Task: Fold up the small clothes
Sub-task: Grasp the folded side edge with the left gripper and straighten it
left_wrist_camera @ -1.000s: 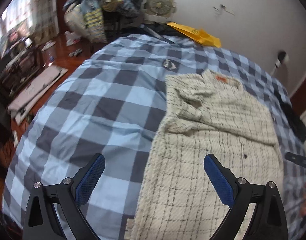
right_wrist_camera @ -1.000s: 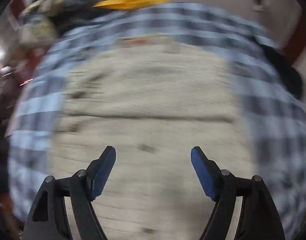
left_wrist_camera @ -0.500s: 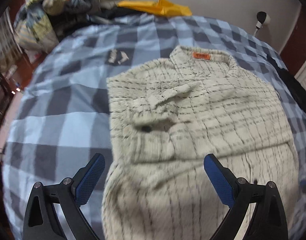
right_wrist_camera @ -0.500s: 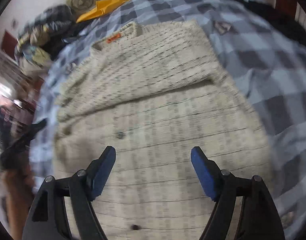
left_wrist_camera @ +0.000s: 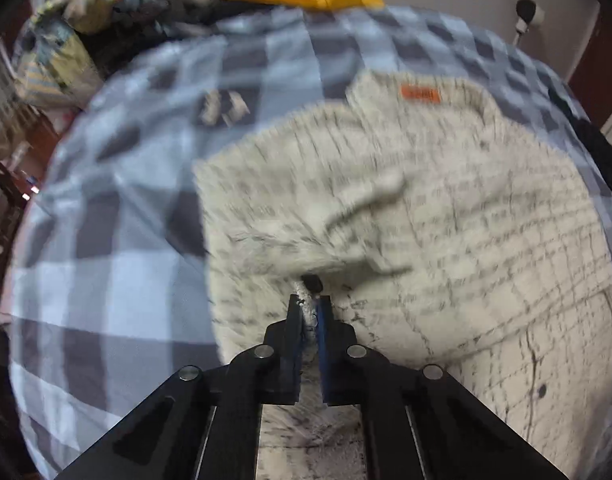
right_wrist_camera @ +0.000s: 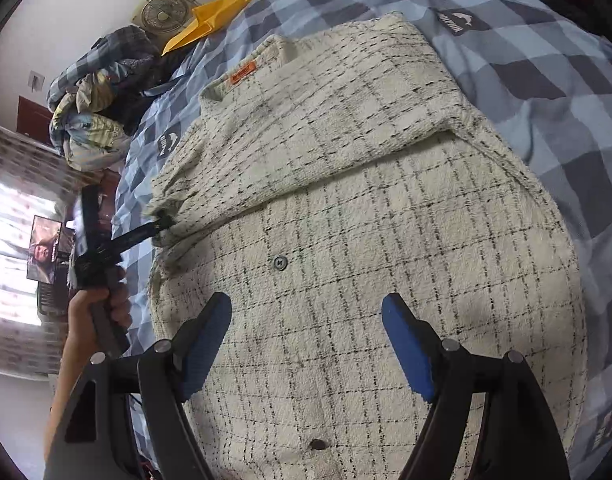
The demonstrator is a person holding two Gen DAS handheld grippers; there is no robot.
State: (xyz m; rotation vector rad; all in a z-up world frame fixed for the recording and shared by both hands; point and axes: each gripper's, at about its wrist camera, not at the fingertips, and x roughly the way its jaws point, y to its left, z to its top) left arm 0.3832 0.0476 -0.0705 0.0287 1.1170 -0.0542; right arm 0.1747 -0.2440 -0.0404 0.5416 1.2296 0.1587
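**A:** So what's it folding? All I can make out is a cream fleece shirt with thin black check lines (right_wrist_camera: 346,208), spread flat on the bed with the blue-and-grey checked cover (right_wrist_camera: 546,80), orange tag (right_wrist_camera: 243,73) at the far collar end.

**B:** Yep, that's it. Dark buttons down the front, both sleeves already lying across the chest. Looks thick and fuzzy, so I'd guess soft and floppy, light, not slippery at all. It'll sag wherever you don't hold it.

**A:** Where would you grab?

**B:** Edges and cuffs, pinch the fabric itself. The left gripper (left_wrist_camera: 309,312) has just snapped closed and has a bit of the fleece pinched between its pads, right by a dark button on the left-hand sleeve. The right gripper (right_wrist_camera: 306,344) hangs over the near half of the shirt, jaws wide apart, nothing in them.

**A:** So a two-point lift?

**B:** Probably, otherwise it'll bunch.
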